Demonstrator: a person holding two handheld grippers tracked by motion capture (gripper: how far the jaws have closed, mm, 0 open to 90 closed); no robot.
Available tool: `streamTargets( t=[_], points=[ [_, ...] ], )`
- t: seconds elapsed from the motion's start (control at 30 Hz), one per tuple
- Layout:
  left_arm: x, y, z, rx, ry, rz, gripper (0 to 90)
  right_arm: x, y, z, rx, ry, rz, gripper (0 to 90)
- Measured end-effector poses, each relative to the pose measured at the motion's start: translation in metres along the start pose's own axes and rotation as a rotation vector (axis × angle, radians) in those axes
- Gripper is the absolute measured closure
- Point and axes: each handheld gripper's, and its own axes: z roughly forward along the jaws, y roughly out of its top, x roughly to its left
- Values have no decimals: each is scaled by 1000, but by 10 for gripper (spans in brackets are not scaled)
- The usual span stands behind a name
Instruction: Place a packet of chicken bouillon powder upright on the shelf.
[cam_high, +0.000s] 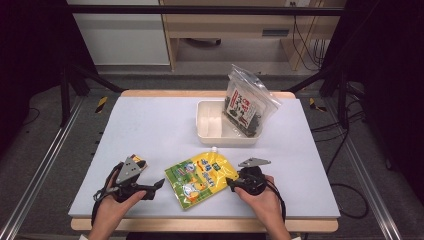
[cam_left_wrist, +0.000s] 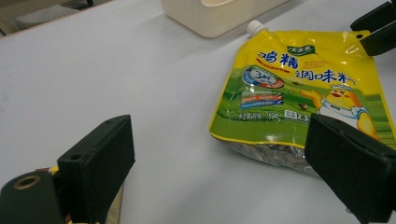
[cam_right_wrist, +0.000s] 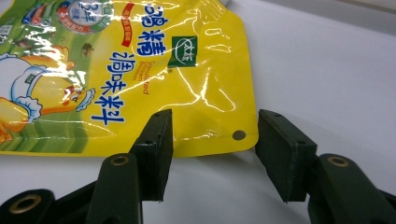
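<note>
The right gripper (cam_right_wrist: 210, 154) stands with its jaws apart around the pouch (cam_right_wrist: 121, 70)'s sealed corner, pads not yet pressing; the left gripper (cam_left_wrist: 219, 168) waits open just beside the pouch's other end, near the worktop (cam_high: 150, 130)'s front edge. The glossy pouch looks soft, slippery and sagging with loose filling, so the flat stiff seam is probably the safest hold. Its underside is hidden, and its spout (cam_left_wrist: 254, 27) is barely made out.

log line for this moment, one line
right gripper: open, at yellow pouch corner | left gripper: open, beside pouch | tray: holds dark bag
</note>
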Motion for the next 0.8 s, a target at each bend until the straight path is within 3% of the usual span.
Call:
streamTargets(
  t=[0.47,0.6,0.67,0.8],
  points=[
    [0,0,1,6,-1,5,82,8,9,-4,-72,-23,13,498],
    [1,0,0,10,2,9,82,7,9,1,-50,-21,21,541],
    [1,0,-1,7,2,5,82,7,7,2,-28,-32,11,522],
    [2,0,-2,5,4,5,82,3,3,-4,-32,-41,36,471]
  ],
)
